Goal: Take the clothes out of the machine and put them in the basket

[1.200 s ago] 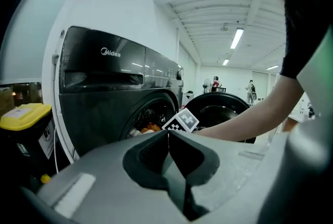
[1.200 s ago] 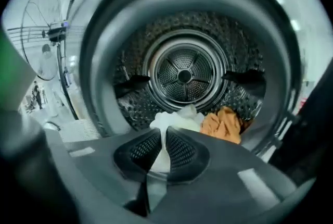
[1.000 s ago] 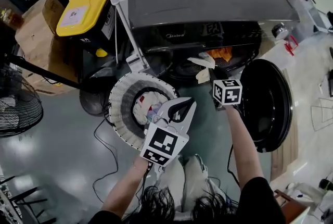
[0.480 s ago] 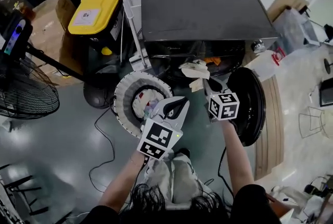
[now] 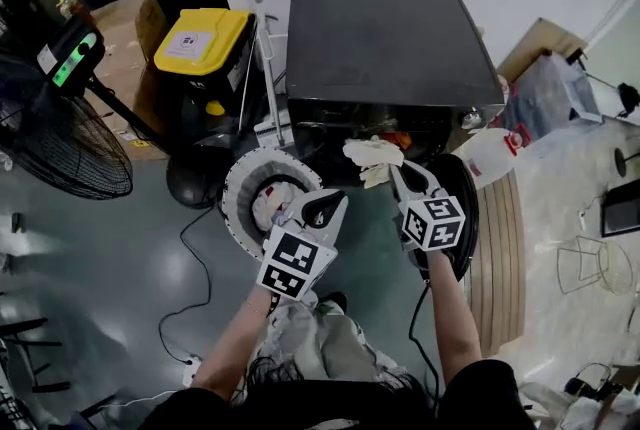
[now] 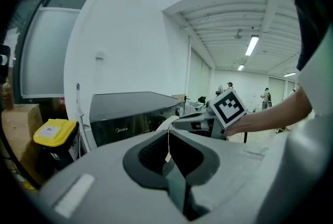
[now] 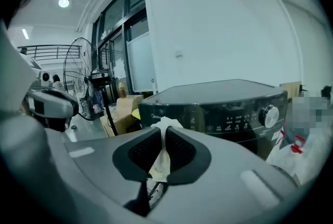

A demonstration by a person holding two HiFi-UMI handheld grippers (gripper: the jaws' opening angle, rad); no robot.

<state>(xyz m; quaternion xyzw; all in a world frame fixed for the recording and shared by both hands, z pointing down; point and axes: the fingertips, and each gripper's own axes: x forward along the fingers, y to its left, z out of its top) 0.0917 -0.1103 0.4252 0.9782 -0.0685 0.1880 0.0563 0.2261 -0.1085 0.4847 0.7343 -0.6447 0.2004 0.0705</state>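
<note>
Right tongs (image 7: 160, 140) are clamped on a pale cream cloth (image 7: 165, 125) outside the black washing machine (image 5: 390, 48). Left tongs (image 6: 167, 151) are together and empty. The white ribbed basket (image 5: 238, 193) on the left already holds white clothes (image 5: 268, 203).

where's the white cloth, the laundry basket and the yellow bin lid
white cloth (image 5: 372, 156), head view, its bunched middle
laundry basket (image 5: 235, 203), head view, ribbed left rim
yellow bin lid (image 5: 218, 26), head view, bare yellow beside its label
</note>
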